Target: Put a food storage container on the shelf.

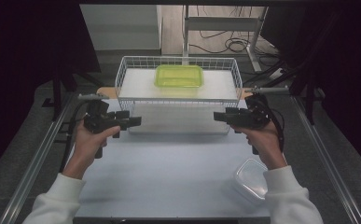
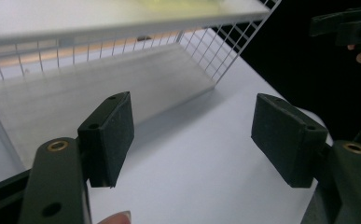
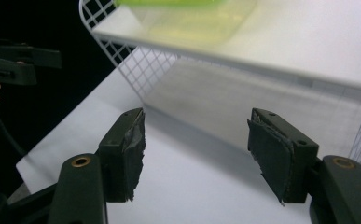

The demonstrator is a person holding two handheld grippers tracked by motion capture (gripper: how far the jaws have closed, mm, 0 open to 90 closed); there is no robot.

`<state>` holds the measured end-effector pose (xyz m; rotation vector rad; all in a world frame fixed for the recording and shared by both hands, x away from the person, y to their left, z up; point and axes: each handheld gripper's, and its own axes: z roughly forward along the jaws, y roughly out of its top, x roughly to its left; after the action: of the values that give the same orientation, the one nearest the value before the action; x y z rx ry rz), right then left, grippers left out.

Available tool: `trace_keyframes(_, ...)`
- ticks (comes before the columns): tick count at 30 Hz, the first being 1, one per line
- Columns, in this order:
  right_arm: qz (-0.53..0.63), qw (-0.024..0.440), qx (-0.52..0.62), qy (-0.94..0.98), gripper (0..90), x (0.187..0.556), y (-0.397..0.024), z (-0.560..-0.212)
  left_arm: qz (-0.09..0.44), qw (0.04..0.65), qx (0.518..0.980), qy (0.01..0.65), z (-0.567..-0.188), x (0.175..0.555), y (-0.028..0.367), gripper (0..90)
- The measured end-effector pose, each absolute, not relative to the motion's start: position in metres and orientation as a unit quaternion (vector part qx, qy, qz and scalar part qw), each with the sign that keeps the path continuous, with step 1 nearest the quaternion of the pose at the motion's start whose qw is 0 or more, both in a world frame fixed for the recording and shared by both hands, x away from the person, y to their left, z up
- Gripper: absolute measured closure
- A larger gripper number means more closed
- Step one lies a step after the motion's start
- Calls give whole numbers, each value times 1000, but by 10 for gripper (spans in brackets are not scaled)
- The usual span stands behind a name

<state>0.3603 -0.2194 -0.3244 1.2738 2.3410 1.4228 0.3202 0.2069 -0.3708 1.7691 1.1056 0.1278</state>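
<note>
A white wire rack (image 1: 236, 74) stands at the back of the white table (image 1: 169, 163), with a white board as its upper level. On that board rests a lime-green lidded container (image 1: 179, 76), blurred at the top of the right gripper view (image 3: 192, 18). My left gripper (image 1: 136, 121) hovers at the rack's front left corner, jaws open and empty (image 2: 192, 126). My right gripper (image 1: 218, 116) hovers at the front right corner, open and empty too (image 3: 194, 140). Both point inward toward each other, over the table in front of the rack's lower opening.
A clear plastic lidded box (image 1: 250, 179) lies near the table's front right, beside the right sleeve. Metal rails (image 1: 38, 154) run along both table sides. Dark curtains flank the scene; cables lie on the floor behind the rack.
</note>
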Motion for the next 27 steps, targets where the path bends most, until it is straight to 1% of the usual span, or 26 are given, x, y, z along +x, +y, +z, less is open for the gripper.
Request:
trace_keyframes(6,457,54,421,782,367,342,-233,-349,52,485,740,464,-399,305,204,292)
trace_keyframes(10,450,60,422,785,367,332,-239,-359,57,474,746,465,-409,299,202,293)
trace_keyframes(14,440,55,426,788,363,314,-244,-380,56,461,753,466,-424,290,199,294)
trace_keyframes(17,428,62,425,795,362,305,-246,-391,52,455,755,470,-433,283,196,294)
trace_keyframes(22,419,70,427,798,361,298,-251,-403,55,434,766,471,-446,278,193,289)
trace_keyframes(27,417,80,433,796,361,291,-256,-409,50,432,768,470,-451,278,192,289)
